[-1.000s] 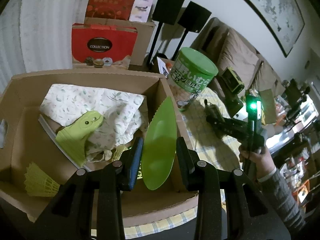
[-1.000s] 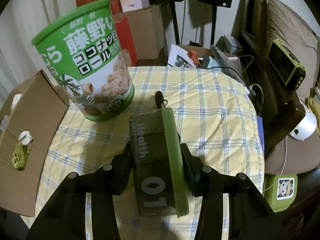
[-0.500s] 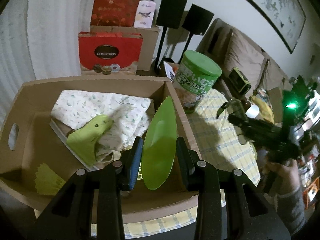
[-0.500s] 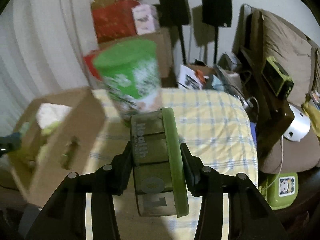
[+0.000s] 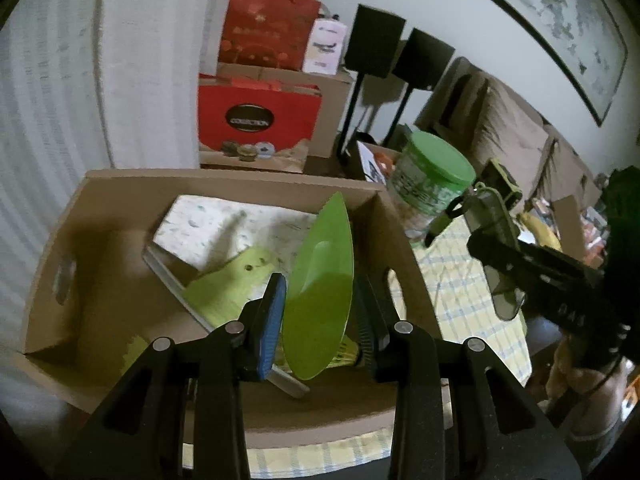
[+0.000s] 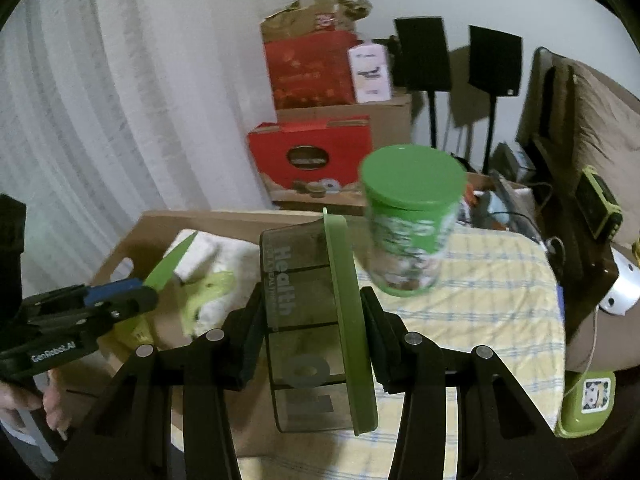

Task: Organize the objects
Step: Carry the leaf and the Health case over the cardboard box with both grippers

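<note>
**Both grippers hold a thing near the box**

The left gripper [image 5: 320,316] pinches a green leaf-shaped scoop [image 5: 320,292] above the open cardboard box [image 5: 224,180]. The right gripper [image 6: 312,328] clamps a smoky pill organizer [image 6: 304,320] with a green lid, in the air over the checked tablecloth [image 6: 500,280], near the green canister [image 6: 412,216].

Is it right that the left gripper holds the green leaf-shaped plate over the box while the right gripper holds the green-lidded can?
Not quite. The right gripper holds a pill case with a green lid, as the right wrist view shows; the can stands on the table. The left gripper does hold the plate over the box.
</note>
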`<state>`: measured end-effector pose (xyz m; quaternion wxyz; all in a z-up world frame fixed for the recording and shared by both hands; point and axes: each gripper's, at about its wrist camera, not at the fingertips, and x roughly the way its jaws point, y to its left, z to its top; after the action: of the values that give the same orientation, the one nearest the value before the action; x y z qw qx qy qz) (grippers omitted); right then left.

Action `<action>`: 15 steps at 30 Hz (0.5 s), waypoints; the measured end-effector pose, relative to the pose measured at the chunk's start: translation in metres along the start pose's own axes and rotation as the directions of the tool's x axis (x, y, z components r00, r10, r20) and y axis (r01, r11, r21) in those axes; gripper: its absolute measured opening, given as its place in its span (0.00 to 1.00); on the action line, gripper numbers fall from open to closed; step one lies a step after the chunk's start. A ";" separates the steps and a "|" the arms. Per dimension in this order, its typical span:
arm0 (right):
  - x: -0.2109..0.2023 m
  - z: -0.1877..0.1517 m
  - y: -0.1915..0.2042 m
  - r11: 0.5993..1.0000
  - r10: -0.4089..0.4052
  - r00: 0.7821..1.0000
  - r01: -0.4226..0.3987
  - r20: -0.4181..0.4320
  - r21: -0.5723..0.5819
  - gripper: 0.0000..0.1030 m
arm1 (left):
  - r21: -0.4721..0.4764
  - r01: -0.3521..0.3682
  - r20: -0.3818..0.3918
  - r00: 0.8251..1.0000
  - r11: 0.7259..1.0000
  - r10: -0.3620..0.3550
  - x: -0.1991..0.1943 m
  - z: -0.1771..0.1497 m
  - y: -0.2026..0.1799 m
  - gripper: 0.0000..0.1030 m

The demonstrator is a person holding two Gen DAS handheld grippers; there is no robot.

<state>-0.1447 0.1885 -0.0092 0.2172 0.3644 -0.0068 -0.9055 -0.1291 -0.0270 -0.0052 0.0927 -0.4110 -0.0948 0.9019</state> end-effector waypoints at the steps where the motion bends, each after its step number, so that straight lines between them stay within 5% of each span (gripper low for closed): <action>1: 0.003 0.001 0.004 1.000 0.003 1.000 -0.003 -0.002 0.000 0.45 | -0.004 -0.008 0.003 1.000 1.000 0.008 -0.001 0.002 0.003 0.31; 15: 0.050 0.018 0.058 1.000 0.003 1.000 -0.004 -0.030 -0.029 0.45 | -0.037 -0.111 0.027 0.993 0.993 0.112 0.014 0.023 0.049 0.31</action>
<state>-0.1666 0.1136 -0.0190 0.2243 0.3747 0.0092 -0.8995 -0.1600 -0.0736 -0.0121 0.0337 -0.4042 -0.0890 0.9097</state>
